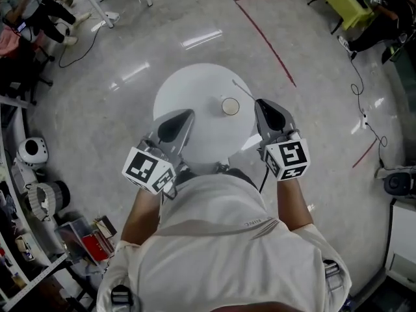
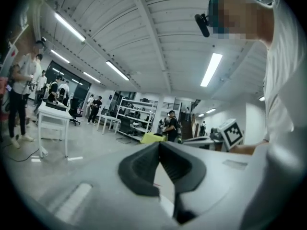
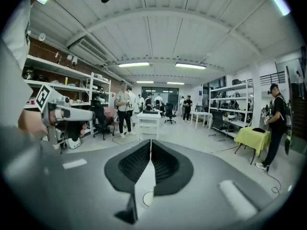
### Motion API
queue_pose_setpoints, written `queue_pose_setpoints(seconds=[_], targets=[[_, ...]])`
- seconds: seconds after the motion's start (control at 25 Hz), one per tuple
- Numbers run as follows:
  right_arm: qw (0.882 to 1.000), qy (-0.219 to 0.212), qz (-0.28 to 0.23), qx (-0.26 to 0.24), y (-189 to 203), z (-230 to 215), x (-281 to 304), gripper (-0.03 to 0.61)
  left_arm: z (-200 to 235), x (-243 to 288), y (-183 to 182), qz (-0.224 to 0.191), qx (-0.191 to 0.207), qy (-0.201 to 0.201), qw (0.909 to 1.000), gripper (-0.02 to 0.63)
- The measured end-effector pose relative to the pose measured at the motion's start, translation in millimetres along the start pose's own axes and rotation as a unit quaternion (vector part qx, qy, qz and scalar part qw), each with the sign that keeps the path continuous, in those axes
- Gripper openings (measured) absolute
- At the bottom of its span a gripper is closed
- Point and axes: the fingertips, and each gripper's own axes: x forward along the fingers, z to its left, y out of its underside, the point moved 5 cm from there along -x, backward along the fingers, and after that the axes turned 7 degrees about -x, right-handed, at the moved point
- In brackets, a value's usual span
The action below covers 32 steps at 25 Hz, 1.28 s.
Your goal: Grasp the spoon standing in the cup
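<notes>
Spoon [image 1: 244,90] first: in the head view I see it as a thin pale rod slanting over the round white table [image 1: 188,83]. Its near end meets the tips of my right gripper [image 1: 259,103] and its far end points up and left past the cup [image 1: 230,106]. It is outside the cup, which stands just left of that gripper near the table's middle. My left gripper [image 1: 190,113] is held over the table's near-left part, apart from the cup. In the left gripper view, the left gripper [image 2: 159,145] has its dark ribbed pads touching at the tips with nothing between them. It faces a workshop with tables and shelves, and the other gripper's marker cube [image 2: 231,133] shows at right. In the right gripper view, the right gripper [image 3: 150,143] has its jaws pressed together, pinched on the spoon, though the handle is too thin to make out at the seam. Below the jaws lie a wedge of white table and the cup's round rim [image 3: 148,199].
</notes>
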Motion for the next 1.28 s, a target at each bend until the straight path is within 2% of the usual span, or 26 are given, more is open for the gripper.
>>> queue_pose_setpoints(seconds=[0.12, 0.24, 0.6, 0.8, 1.0, 1.28], targets=[[0.999, 0.007, -0.049, 0.005, -15, -1, -22, 0.012, -13, 5, -12, -0.008, 0.012, 0.019, 0.9997, 0.003], [0.997, 0.019, -0.069, 0.01, -20, -2, -38, 0.011, -23, 5, -20, -0.009, 0.02, 0.03, 0.9993, 0.002], [0.997, 0.008, -0.069, 0.04, -20, 1, -45, 0.012, -33, 2, -29, -0.011, 0.032, 0.042, 0.9986, 0.002], [0.996, -0.008, -0.074, 0.038, -22, 13, -43, 0.012, -34, -10, -31, -0.019, 0.03, 0.043, 0.9985, 0.002], [0.997, -0.014, -0.071, 0.039, -22, 17, -39, 0.012, -28, -11, -27, -0.008, 0.033, 0.031, 0.999, 0.002], [0.997, -0.016, -0.07, 0.038, -22, 18, -44, 0.012, -33, -13, -26, -0.006, 0.036, 0.035, 0.9987, 0.002]])
